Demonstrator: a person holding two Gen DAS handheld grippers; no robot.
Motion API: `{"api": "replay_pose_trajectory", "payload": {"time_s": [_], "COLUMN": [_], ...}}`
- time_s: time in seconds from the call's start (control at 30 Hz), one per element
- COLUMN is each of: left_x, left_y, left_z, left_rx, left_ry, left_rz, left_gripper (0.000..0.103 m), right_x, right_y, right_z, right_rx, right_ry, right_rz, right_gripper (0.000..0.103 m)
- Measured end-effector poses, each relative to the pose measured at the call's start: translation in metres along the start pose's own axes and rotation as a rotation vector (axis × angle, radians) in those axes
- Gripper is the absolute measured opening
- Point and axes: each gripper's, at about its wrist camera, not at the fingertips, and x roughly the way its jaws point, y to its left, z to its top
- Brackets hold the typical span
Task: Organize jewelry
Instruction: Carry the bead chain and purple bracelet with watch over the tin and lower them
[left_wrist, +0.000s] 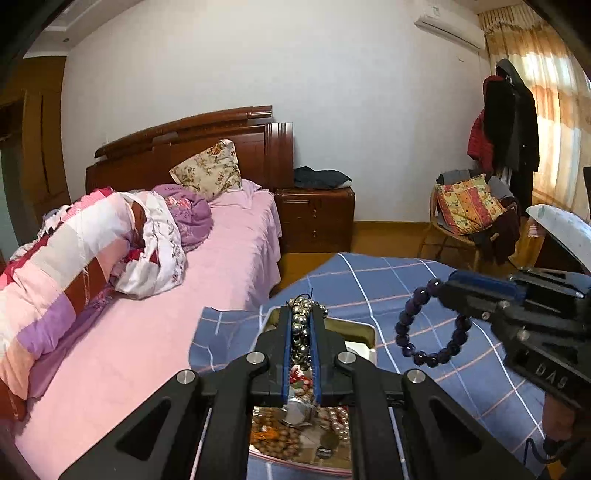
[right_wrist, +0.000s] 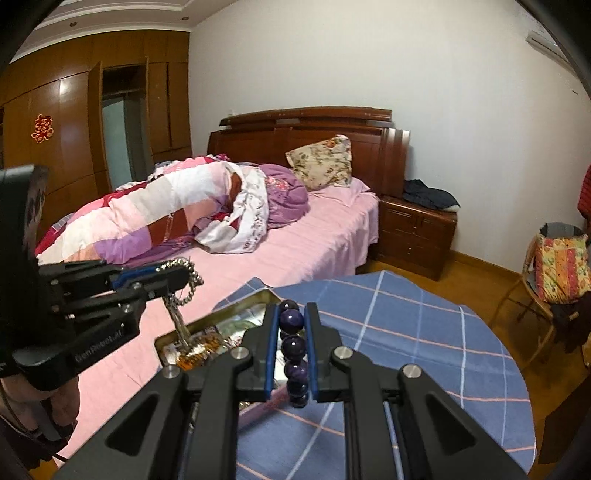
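My left gripper (left_wrist: 300, 317) is shut on a silver bead bracelet (left_wrist: 301, 332) and holds it above an open metal tin (left_wrist: 364, 328) full of jewelry. In the right wrist view the left gripper (right_wrist: 177, 273) has the silver bracelet (right_wrist: 184, 284) hanging from it over the tin (right_wrist: 255, 297). My right gripper (right_wrist: 291, 314) is shut on a dark purple bead bracelet (right_wrist: 293, 347), held above the blue checked cloth to the tin's right. In the left wrist view the purple bracelet (left_wrist: 424, 325) hangs as a ring from the right gripper (left_wrist: 448, 282).
The tin sits on a round table under a blue checked cloth (right_wrist: 406, 332), beside a bed with a pink sheet (right_wrist: 314, 243) and a rolled quilt (right_wrist: 155, 218). A wooden nightstand (right_wrist: 417, 232) and a chair with a cushion (left_wrist: 469, 206) stand beyond.
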Motion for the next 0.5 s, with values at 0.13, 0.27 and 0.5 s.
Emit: {"api": "replay_pose_trajectory", "payload": {"time_s": [0.13,0.27,0.5], "left_x": [0.005,0.013,0.027], "left_y": [0.008,0.013,0.016], "left_z": [0.000,-0.005,-0.017], "left_rx": [-0.003,-0.020,-0.039], "left_ry": [0.007,0.026,0.063], "left_rz": [0.017,0.015,0.001], "left_gripper": [0.008,0.008,0.008], "right_x": [0.007,0.010,0.023], "right_y": [0.010,0.018,0.024], "right_z": [0.005,0.008,0.005], "right_rx": [-0.014,-0.032,-0.033], "right_ry": [0.000,0.000,0.018], "right_rz": [0.025,0.043,0.063], "right_gripper": [0.016,0.016,0.016]}}
